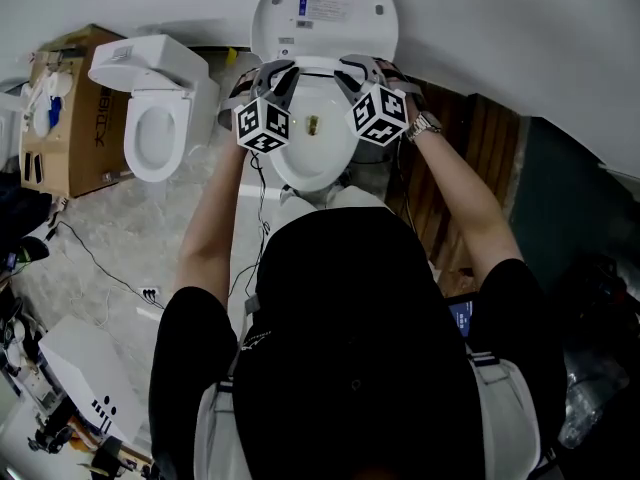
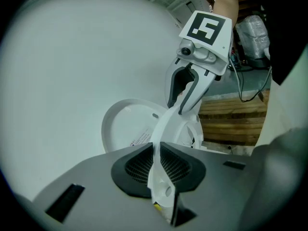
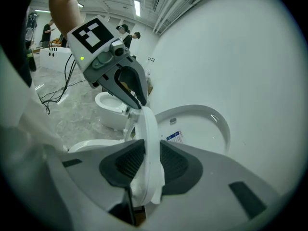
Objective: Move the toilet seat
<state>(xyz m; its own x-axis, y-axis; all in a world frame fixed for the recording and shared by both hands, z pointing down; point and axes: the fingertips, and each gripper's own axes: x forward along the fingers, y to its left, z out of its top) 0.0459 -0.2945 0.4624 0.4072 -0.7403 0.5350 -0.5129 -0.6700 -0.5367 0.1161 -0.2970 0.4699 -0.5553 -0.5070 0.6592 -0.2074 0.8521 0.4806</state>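
Observation:
A white toilet stands against the wall with its lid raised. Its seat ring is tilted up off the bowl. My left gripper is shut on the ring's left side and my right gripper on its right side. In the left gripper view the pads pinch the seat's thin edge, and the right gripper clamps the far side. The right gripper view shows its pads pressed on the thicker rim, with the left gripper opposite and the lid behind.
A second white toilet stands on the floor to the left, beside a cardboard box. Cables trail over the grey floor. Wooden boards lie to the right of the toilet. The white wall rises right behind the lid.

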